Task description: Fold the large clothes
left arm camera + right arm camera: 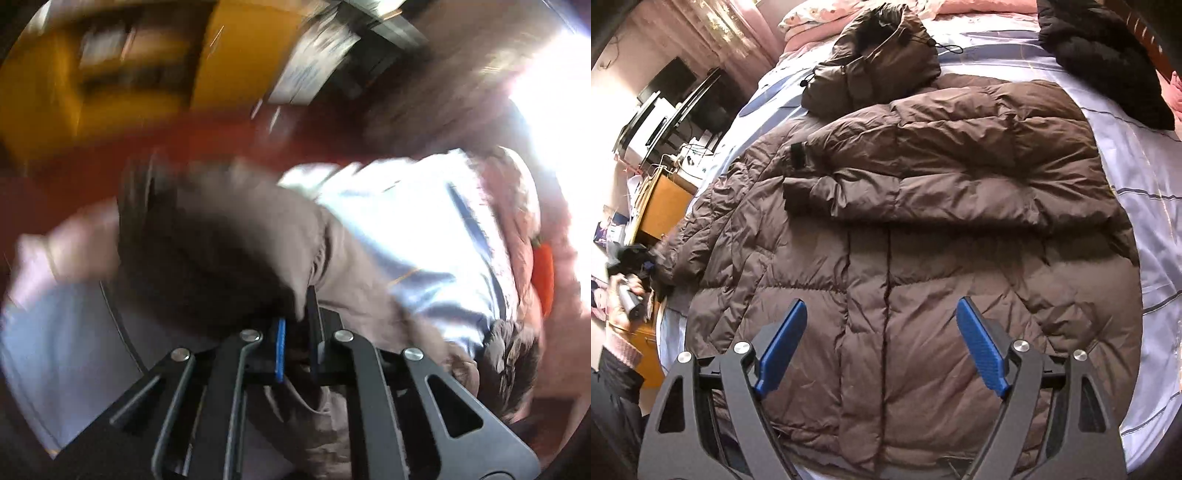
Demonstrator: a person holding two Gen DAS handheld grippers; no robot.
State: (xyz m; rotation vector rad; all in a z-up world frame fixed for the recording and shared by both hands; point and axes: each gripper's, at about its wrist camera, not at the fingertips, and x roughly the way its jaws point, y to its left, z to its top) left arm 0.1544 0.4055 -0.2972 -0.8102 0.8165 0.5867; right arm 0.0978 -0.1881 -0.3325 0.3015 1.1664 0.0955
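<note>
A bed (1145, 206) with a pale lilac striped sheet filled the space ahead of both tongs. On it lay the brown puffer jacket (923, 280), front up, its closed zip line running straight away from the right gripper (881, 345) and passing between that gripper's fingers. One sleeve (923, 184) was folded across the chest, its cuff ending on the left side of the zip line, well beyond the right fingertips. The hood (879, 59) sat at the far end of the jacket, drawcords trailing onto the sheet. A black garment (1108, 62) lay on the bed far ahead and to the right of the right gripper, apart from the jacket. Pink bedding (979, 7) was bunched at the far edge.

The right gripper's blue-padded fingers (783, 347) stood wide apart above the jacket's lower front; whether they touched the fabric could not be told.

Far to its left, at the bed's edge beside an orange cabinet (661, 206), a hand (620, 299) gripped the handle of the left gripper (295, 343). In the left wrist view, heavily blurred, that gripper's fingers were drawn together on a fold of the brown jacket fabric, which bulged up ahead of them and hung down between the linkage arms. Sheet showed to either side.
</note>
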